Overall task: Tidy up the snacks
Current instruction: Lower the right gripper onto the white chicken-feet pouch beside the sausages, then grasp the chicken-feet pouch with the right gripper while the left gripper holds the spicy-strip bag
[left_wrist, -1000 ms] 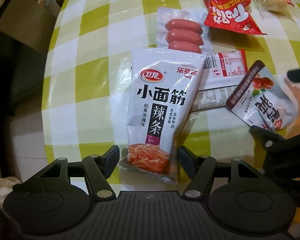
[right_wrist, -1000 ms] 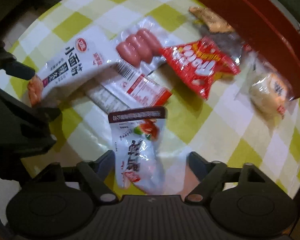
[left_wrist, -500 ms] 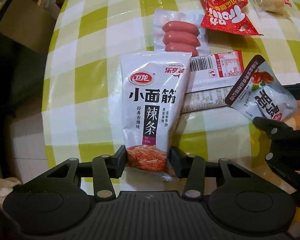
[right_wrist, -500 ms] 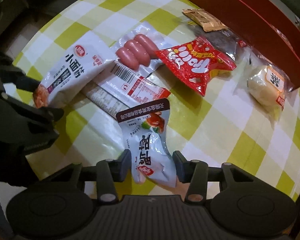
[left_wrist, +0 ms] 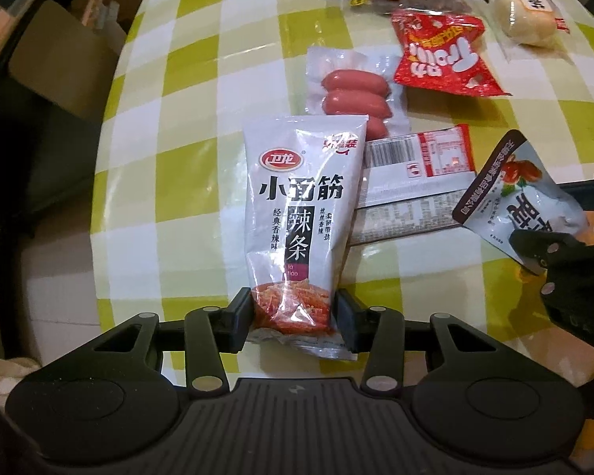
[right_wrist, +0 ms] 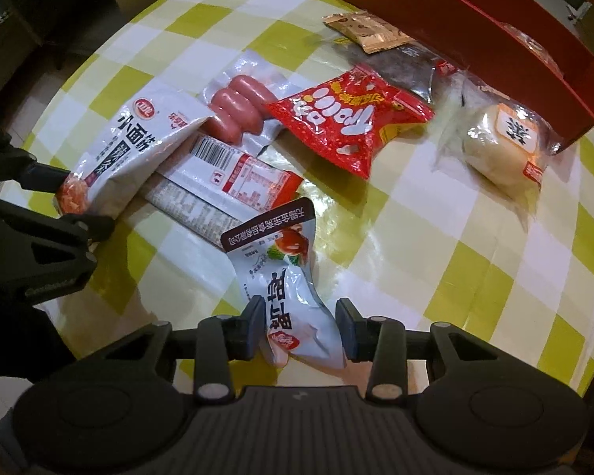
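Note:
My left gripper (left_wrist: pixel 293 318) is shut on the bottom end of a white spicy-strip pouch (left_wrist: pixel 301 213), lifted and tilted off the checked table; it also shows in the right wrist view (right_wrist: pixel 126 158). My right gripper (right_wrist: pixel 301 328) is shut on a small white chicken-snack pouch (right_wrist: pixel 281 273), seen at right in the left wrist view (left_wrist: pixel 522 202). A sausage pack (left_wrist: pixel 354 93), a red-and-white bar wrapper (left_wrist: pixel 415 158), a red crisp bag (right_wrist: pixel 348 118), a wrapped bun (right_wrist: pixel 499 142) and a gold sachet (right_wrist: pixel 370 31) lie on the table.
A red box (right_wrist: pixel 475 19) stands at the far edge of the table, behind the snacks. The green-and-white checked tablecloth (right_wrist: pixel 435 261) covers a round table; its edge falls off to the left (left_wrist: pixel 111 166), beside a dark chair and boxes.
Both grippers closed from open onto their pouches. The spicy-strip pouch and the chicken-snack pouch have risen off the table with their far ends tilting up.

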Available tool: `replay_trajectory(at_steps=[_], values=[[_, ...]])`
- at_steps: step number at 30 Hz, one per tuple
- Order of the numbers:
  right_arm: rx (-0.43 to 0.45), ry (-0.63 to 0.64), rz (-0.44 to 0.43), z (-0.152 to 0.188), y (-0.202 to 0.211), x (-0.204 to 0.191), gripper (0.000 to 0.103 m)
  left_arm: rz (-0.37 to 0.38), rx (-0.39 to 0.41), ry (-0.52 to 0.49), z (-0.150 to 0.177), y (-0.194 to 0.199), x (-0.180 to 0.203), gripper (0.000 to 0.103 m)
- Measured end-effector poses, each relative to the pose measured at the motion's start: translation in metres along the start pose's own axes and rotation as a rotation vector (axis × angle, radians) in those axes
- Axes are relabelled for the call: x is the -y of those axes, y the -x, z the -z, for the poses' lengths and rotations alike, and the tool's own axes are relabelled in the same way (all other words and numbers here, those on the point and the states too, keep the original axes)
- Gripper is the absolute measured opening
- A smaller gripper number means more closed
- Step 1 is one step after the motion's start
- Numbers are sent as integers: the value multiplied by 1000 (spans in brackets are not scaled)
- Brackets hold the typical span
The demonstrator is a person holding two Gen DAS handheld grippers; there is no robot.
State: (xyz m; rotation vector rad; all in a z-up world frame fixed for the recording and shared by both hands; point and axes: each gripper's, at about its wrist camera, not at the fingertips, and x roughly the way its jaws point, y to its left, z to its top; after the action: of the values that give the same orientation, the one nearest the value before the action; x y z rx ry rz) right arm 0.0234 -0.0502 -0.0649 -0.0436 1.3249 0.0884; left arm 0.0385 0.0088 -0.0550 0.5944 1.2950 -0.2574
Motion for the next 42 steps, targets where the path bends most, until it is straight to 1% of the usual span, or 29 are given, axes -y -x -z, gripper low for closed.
replay_trajectory(at_steps=[5, 8, 10, 12, 14, 15, 17, 19, 21, 22, 23, 26, 29, 31, 32, 33, 34, 35, 37, 39, 40, 41, 42], values=[[37, -46, -22, -1, 13, 10, 40, 19, 21, -2, -1, 6, -2, 51], [57, -65, -27, -2, 21, 16, 39, 34, 42, 2, -2, 12, -5, 51], [48, -69, -25, -1, 20, 18, 39, 35, 50, 1, -2, 15, -4, 51], [35, -75, 3, 1, 12, 19, 40, 30, 42, -8, -2, 12, -2, 51], [44, -70, -41, -1, 14, 18, 41, 19, 17, -12, -2, 6, 1, 51], [46, -58, -48, -2, 14, 16, 44, 12, 7, -18, -2, 2, 2, 51], [36, 10, -37, -4, 10, 5, 63, 0, -1, -27, -1, 0, 4, 51], [22, 100, -3, -3, 7, -8, 68, 1, -8, -21, -1, -2, 2, 51], [8, 213, -18, 0, 5, -19, 77, 2, -11, -15, 1, -2, -1, 51], [4, 263, -10, 1, 3, -22, 87, 2, -13, -15, 1, -3, -3, 51], [-7, 288, 6, 1, -1, -23, 90, 1, -18, -17, 2, -5, -3, 51], [-44, 341, 24, 1, -18, -24, 89, 2, -33, -28, 2, -11, -2, 52], [-34, 326, -9, 1, -20, -19, 89, -5, -41, -36, 1, -14, -1, 55], [-38, 307, -18, -2, -22, -15, 93, -5, -48, -35, 0, -17, -2, 57], [-47, 306, -21, -2, -24, -15, 101, -8, -48, -35, 0, -17, -2, 57], [-67, 309, -26, -3, -28, -17, 103, -9, -48, -36, -1, -17, -2, 57], [-81, 314, -14, -4, -33, -19, 103, -13, -48, -38, -1, -17, -2, 57], [-69, 331, 3, -3, -33, -23, 103, -16, -47, -43, 0, -18, -1, 57], [-72, 318, -4, -3, -33, -23, 103, -14, -50, -42, -1, -19, -3, 58], [-60, 293, 2, -3, -32, -24, 103, -21, -49, -39, -1, -20, -4, 63], [-55, 299, 2, -4, -32, -26, 103, -33, -47, -42, -1, -21, -4, 68], [-47, 302, -2, -3, -31, -25, 103, -45, -44, -48, -1, -22, -4, 70], [-43, 307, -5, -1, -30, -25, 103, -51, -40, -51, 0, -22, -4, 70]])
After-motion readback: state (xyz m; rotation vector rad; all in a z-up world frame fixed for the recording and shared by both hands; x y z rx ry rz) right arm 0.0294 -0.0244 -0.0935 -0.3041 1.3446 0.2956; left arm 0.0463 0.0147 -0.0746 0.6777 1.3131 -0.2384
